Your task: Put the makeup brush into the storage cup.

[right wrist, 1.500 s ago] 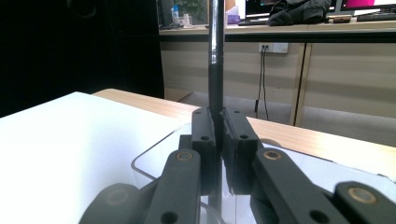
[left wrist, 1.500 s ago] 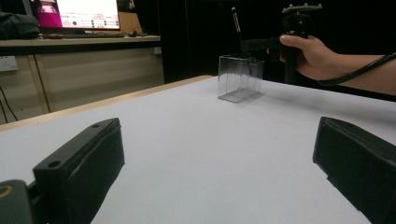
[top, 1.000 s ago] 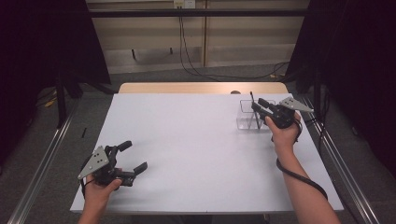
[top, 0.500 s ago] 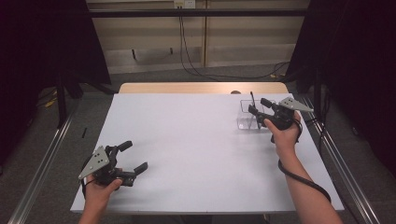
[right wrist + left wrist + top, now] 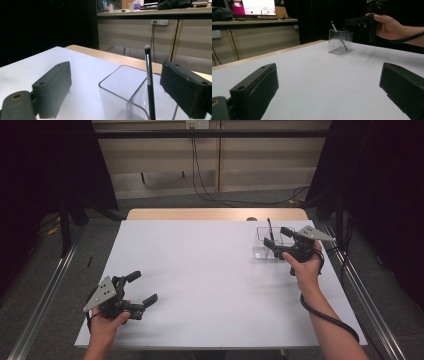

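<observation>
Brush [image 5: 148, 75] stands near upright in the clear holder [image 5: 117, 100], directly ahead of the right tool [image 5: 276, 242], whose jaws have just opened and stand apart, clear of its handle. Left tool [image 5: 141, 287], jaws apart, rests well away across the surface [image 5: 210, 285].

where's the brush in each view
High view: brush at far right of the table, standing in the clear holder, just left of the right gripper.
Left gripper view: brush upper centre, leaning in the holder.
Right gripper view: brush centre right, apart from the open fingers.
Shared landmark: the clear holder.
</observation>
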`<act>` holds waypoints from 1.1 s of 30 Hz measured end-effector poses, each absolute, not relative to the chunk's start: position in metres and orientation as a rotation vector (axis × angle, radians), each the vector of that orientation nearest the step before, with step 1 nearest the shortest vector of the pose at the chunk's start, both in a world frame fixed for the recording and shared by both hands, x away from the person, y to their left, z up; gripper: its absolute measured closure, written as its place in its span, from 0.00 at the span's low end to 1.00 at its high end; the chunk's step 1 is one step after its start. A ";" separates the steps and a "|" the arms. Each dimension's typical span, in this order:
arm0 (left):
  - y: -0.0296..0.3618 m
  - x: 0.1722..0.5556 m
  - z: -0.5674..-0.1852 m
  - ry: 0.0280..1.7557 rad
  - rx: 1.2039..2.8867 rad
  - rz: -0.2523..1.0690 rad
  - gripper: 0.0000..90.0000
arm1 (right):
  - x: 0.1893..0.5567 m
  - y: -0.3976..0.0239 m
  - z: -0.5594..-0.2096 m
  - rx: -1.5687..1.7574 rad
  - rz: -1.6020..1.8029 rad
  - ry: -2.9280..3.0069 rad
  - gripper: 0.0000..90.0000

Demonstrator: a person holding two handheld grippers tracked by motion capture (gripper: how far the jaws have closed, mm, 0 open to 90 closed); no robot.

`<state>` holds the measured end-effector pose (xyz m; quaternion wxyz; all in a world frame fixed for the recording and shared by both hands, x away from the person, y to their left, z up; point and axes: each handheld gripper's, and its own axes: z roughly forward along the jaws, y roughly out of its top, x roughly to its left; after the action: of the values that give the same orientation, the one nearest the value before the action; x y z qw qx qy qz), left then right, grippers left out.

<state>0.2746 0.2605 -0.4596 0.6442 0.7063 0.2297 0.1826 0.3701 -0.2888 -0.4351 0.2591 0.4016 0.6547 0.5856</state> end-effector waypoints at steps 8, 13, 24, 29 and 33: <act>0.260 0.275 -0.460 0.526 1.609 0.416 0.02 | 0.363 -0.288 -0.435 1.067 1.600 1.799 0.08; 0.260 0.275 -0.460 0.524 1.610 0.418 0.02 | 0.361 -0.289 -0.436 1.057 1.599 1.809 0.07; 0.260 0.274 -0.460 0.527 1.607 0.414 0.02 | 0.354 -0.289 -0.436 1.044 1.612 1.822 0.05; 0.261 0.274 -0.460 0.526 1.608 0.414 0.02 | 0.350 -0.288 -0.437 1.025 1.616 1.834 0.03; 0.261 0.274 -0.459 0.525 1.606 0.419 0.02 | 0.348 -0.288 -0.438 1.022 1.610 1.848 0.03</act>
<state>0.2743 0.2607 -0.4595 0.6445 0.7054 0.2306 0.1839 0.3476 -0.2885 -0.4375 0.2406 0.3737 0.6755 0.5883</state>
